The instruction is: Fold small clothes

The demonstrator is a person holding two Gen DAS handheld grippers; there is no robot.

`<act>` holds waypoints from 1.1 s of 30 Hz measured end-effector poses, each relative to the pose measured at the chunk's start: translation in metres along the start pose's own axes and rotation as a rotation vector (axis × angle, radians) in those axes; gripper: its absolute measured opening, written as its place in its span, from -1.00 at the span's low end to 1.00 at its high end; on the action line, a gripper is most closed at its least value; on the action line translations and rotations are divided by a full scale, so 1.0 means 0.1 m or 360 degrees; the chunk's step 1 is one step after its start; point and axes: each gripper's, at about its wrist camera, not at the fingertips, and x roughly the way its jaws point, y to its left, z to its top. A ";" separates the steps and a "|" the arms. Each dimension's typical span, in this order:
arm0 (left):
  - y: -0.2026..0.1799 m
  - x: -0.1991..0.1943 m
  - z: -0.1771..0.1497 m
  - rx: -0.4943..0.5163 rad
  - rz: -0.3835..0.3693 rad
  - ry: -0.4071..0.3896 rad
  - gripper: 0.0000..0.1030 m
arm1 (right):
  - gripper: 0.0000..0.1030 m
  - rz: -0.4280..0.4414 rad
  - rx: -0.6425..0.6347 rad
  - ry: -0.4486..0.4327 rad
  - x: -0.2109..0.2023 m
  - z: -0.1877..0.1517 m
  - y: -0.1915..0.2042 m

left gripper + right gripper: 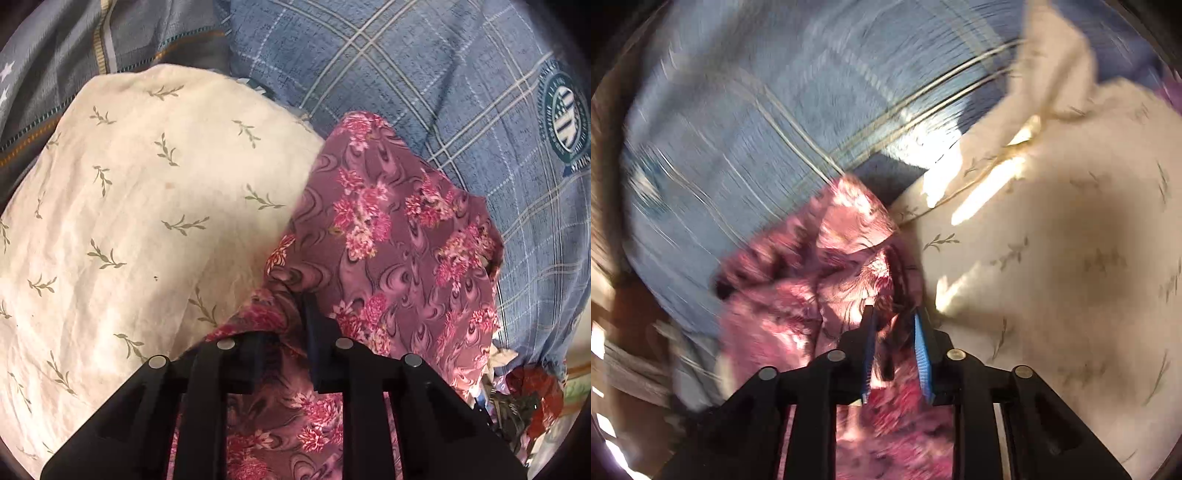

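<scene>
A small pink-purple floral garment point(399, 236) hangs and drapes over a cream leaf-print cloth point(129, 206) and a blue plaid bedsheet point(424, 74). My left gripper point(295, 306) is shut on a fold of the floral garment, which covers most of its fingers. In the right wrist view, which is motion-blurred, my right gripper point(894, 321) has its blue-padded fingers point(923, 350) closed on a bunched edge of the floral garment point(812, 266), beside the cream cloth point(1071, 258).
The blue plaid sheet point(757, 110) has a round green emblem point(563, 116). A grey striped fabric point(92, 44) lies at the back left. A pile of mixed clothes point(528, 398) sits at the lower right.
</scene>
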 end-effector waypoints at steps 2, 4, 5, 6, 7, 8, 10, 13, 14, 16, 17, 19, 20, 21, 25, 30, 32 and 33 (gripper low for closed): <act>-0.02 -0.04 -0.02 0.0004 -0.0024 0.0000 -0.67 | -0.22 0.0135 0.0019 -0.0035 -0.11 -0.10 0.00; -0.05 -0.07 -0.05 0.0023 -0.0026 -0.0021 -0.65 | -0.21 0.0263 -0.0005 -0.0031 -0.19 -0.24 0.07; -0.06 -0.07 -0.06 0.0027 -0.0025 -0.0018 -0.61 | -0.18 0.0313 -0.0004 -0.0024 -0.22 -0.31 0.10; -0.07 -0.06 -0.07 0.0027 -0.0028 -0.0008 -0.57 | -0.03 0.0363 0.0004 -0.0013 -0.20 -0.37 0.13; -0.07 -0.04 -0.08 0.0023 -0.0029 0.0011 -0.51 | 0.00 0.0386 0.0011 0.0019 -0.14 -0.44 0.17; -0.08 -0.05 -0.11 0.0019 -0.0037 0.0025 -0.49 | 0.00 0.0369 0.0028 0.0071 -0.08 -0.49 0.22; -0.05 -0.08 -0.14 0.0037 -0.0086 0.0043 -0.46 | 0.00 0.0415 0.0056 0.0042 -0.17 -0.60 0.25; -0.10 -0.15 -0.20 0.0055 -0.0147 0.0016 -0.11 | 0.04 0.0453 -0.0066 -0.0153 -0.42 -0.75 0.39; -0.12 -0.15 -0.21 0.0055 -0.0168 0.0011 -0.06 | 0.11 0.0451 -0.0105 -0.0153 -0.45 -0.79 0.44; -0.15 -0.17 -0.21 0.0079 -0.0190 0.0020 -0.05 | 0.22 0.0453 -0.0156 -0.0023 -0.30 -0.85 0.55; -0.18 -0.15 -0.23 0.0089 -0.0192 0.0030 -0.05 | 0.22 0.0409 -0.0161 0.0057 -0.17 -0.88 0.57; -0.21 -0.08 -0.27 0.0118 -0.0171 0.0057 -0.05 | 0.22 0.0343 -0.0121 0.0083 0.03 -0.86 0.58; -0.22 -0.04 -0.27 0.0124 -0.0151 0.0067 -0.05 | 0.22 0.0301 -0.0099 0.0061 0.07 -0.82 0.52; -0.20 0.00 -0.25 0.0117 -0.0135 0.0080 -0.05 | 0.22 0.0224 -0.0073 0.0027 0.12 -0.77 0.46; -0.17 0.13 -0.15 0.0057 -0.0112 0.0071 -0.07 | 0.18 0.0093 -0.0026 0.0002 0.38 -0.57 0.28; -0.09 -0.01 0.03 -0.0002 -0.0121 0.0062 -0.73 | -0.85 0.0164 -0.0089 0.0058 0.48 -0.37 0.40; -0.03 -0.15 0.04 0.0013 -0.0126 0.0012 -0.75 | -0.85 0.0413 -0.0051 0.0031 0.24 -0.35 0.48; 0.00 -0.19 0.03 0.0021 -0.0109 -0.0019 -0.75 | -0.85 0.0555 -0.0023 0.0031 0.10 -0.35 0.50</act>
